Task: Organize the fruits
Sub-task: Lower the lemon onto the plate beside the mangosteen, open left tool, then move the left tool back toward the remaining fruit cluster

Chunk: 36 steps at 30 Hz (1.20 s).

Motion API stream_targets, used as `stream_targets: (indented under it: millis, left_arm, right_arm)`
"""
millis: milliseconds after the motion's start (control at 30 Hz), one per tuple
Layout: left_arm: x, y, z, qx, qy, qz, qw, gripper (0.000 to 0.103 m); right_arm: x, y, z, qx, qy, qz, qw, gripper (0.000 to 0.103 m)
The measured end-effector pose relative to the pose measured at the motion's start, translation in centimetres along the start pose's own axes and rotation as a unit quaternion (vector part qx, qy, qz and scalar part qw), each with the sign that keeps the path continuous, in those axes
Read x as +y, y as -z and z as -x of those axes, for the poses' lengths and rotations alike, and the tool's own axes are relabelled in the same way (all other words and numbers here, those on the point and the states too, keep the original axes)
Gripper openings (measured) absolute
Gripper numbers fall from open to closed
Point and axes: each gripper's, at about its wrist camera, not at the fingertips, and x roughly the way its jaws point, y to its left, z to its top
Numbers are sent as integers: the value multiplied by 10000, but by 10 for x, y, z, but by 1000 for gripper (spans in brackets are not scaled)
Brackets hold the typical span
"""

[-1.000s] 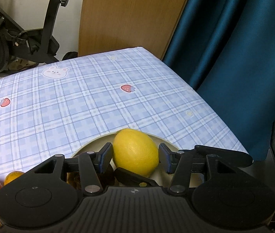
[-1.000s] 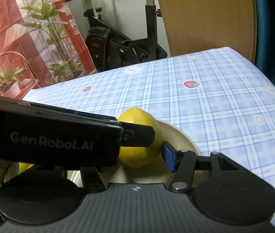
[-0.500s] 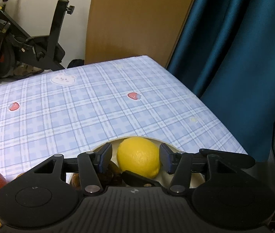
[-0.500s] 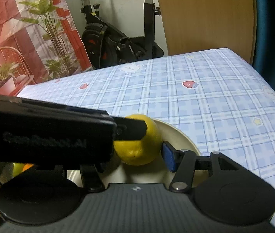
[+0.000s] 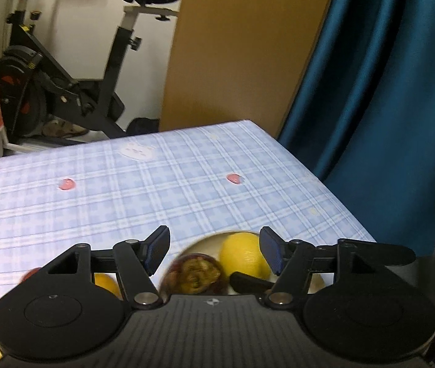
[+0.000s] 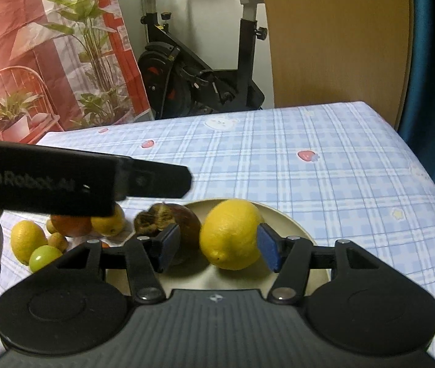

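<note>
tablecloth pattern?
Tablecloth: light blue and white plaid with small red strawberry prints and a white bear face. Shows best in the right wrist view.

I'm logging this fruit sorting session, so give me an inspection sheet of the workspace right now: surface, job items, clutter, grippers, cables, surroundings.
Surface: table under a blue plaid cloth with strawberry prints.
Job's things: beige plate holding a lemon and a dark brownish fruit; loose fruit pile on the cloth beside the plate: yellow, orange and green pieces.
Clutter: nothing seen.
Grippers: left gripper raised above the plate, jaws opening, nothing between them; right gripper open, its far pad looks close to or touching the lemon.
Cables: nothing seen.
Surroundings: exercise bike, wooden board, teal curtain, plant-print hanging.
</note>
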Motion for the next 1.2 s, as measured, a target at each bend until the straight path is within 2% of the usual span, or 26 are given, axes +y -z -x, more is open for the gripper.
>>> stream_targets:
  millis: [400, 667, 1200]
  left_arm:
    - [40, 9, 45, -263, -481, 129, 9984, 67]
    - [62, 18, 66, -395, -752, 389, 9956, 67]
    - [119, 38, 116, -458, -1027, 883, 9897, 67]
  right_arm:
    - [20, -1, 2, 35, -130, 51, 9999, 60]
    - [41, 0, 3, 28, -194, 110, 9997, 60]
    - [91, -1, -2, 36, -403, 347, 9986, 62]
